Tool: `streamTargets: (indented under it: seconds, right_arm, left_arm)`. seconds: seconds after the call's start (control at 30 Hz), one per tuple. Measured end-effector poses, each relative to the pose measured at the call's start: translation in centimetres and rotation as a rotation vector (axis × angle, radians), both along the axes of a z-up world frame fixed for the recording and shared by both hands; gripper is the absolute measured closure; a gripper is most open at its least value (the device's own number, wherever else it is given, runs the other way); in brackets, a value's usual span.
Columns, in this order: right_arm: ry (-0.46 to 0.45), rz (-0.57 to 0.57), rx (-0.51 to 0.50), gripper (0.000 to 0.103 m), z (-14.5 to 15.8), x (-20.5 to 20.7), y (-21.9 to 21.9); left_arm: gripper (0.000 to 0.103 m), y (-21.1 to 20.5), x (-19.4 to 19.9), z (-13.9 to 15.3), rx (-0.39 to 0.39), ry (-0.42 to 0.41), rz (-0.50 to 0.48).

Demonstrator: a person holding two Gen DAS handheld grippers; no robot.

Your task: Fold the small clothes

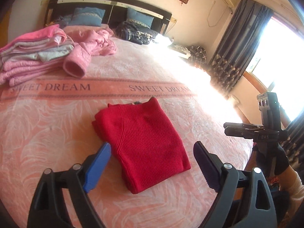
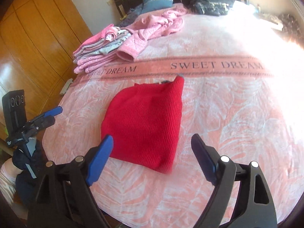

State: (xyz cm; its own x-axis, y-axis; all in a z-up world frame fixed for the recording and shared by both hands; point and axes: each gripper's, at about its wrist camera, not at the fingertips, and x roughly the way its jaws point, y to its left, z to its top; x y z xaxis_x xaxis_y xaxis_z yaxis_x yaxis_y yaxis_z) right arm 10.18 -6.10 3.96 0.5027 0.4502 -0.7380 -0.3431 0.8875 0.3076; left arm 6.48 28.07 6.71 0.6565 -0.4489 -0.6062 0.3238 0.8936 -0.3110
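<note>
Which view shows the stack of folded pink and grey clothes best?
Left wrist view: the stack of folded pink and grey clothes is larger, with its layers distinct. Right wrist view shows the same stack smaller and farther off, beside the wooden wardrobe.

Left wrist cam sits behind the left claw [image 1: 152, 163], looking down & fwd across the bed [image 1: 57, 133] toward the headboard [image 1: 114, 1] and window [image 1: 281, 57]; right claw [image 1: 228, 128] shows at its right edge. Right wrist cam sits behind its own claw [image 2: 152, 152], facing the headboard & wardrobe [image 2: 38, 38]. Both close above the bed; both share the red sweater [image 1: 140, 142], pink pile [image 1: 34, 57], pillows.
</note>
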Motion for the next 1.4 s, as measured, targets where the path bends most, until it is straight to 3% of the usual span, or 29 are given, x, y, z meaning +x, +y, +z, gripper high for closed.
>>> streamTargets:
  seconds: [0.2,0.3,0.37,0.47,0.6,0.97,1.1,1.4]
  right_arm:
    - [-0.250,-0.106,0.012,0.003,6.7,-6.5,0.8]
    - [-0.318,-0.230,-0.039,0.003,7.4,-9.4,0.9]
    - [-0.346,-0.281,-0.064,0.003,6.8,-10.6,0.9]
    - [-0.292,-0.272,-0.131,0.003,5.7,-11.0,1.7]
    - [-0.222,-0.229,-0.044,0.003,4.1,-12.0,2.2]
    - [-0.110,-0.172,-0.099,0.003,-0.3,-13.9,3.8]
    - [-0.088,-0.147,-0.158,0.003,-2.1,-14.0,4.7]
    - [-0.036,-0.075,-0.189,0.003,-4.5,-14.1,6.6]
  left_arm:
    - [0.004,-0.7,-4.4,3.9,0.040,-0.076,0.145]
    - [0.004,-0.9,-6.3,4.0,0.138,-0.095,0.283]
    - [0.004,-1.0,-7.6,3.6,0.170,-0.123,0.325]
    - [0.004,-0.7,-8.8,2.1,0.132,-0.064,0.323]
    - [0.004,-0.5,-9.2,-1.1,0.098,0.086,0.309]
    - [0.004,0.2,-12.0,-4.4,0.222,0.082,0.327]
    - [0.004,1.0,-11.9,-5.8,0.224,0.120,0.348]
    - [0.004,0.7,-12.1,-7.9,0.250,0.165,0.342]
